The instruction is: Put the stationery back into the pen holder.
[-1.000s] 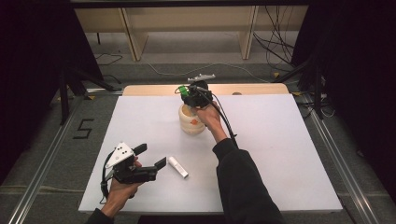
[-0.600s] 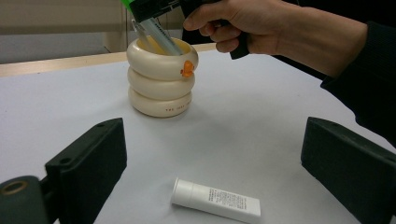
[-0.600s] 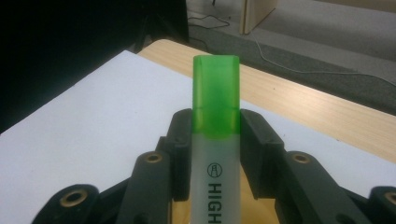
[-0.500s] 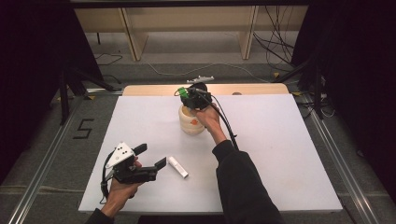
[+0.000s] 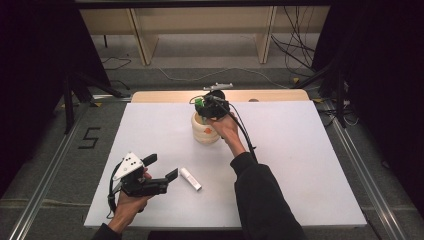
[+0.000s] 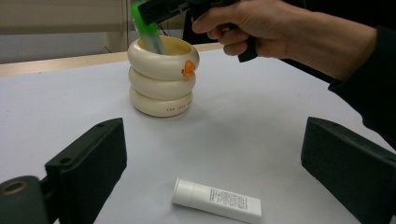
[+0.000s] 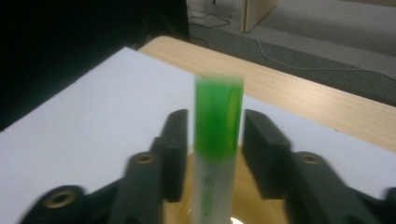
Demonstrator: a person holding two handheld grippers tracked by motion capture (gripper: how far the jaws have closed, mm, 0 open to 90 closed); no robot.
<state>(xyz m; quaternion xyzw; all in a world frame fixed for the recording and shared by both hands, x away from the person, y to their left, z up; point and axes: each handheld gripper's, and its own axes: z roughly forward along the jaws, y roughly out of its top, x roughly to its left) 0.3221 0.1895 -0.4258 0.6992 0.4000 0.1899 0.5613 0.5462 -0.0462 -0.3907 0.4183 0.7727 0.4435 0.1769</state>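
Care matters here: right gripper (image 7: 210,154) pinches the green-capped tube (image 7: 217,140) over the ringed cream holder (image 6: 163,77) near the worktop's far edge; lower it straight, then release. Left gripper (image 6: 215,163) waits, jaws spread, by the white tube (image 6: 216,199).

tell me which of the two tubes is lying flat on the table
The white tube, flat on the white table just ahead of the open left gripper. The green-capped tube stands upright between the right gripper jaws, over the cream ringed holder.
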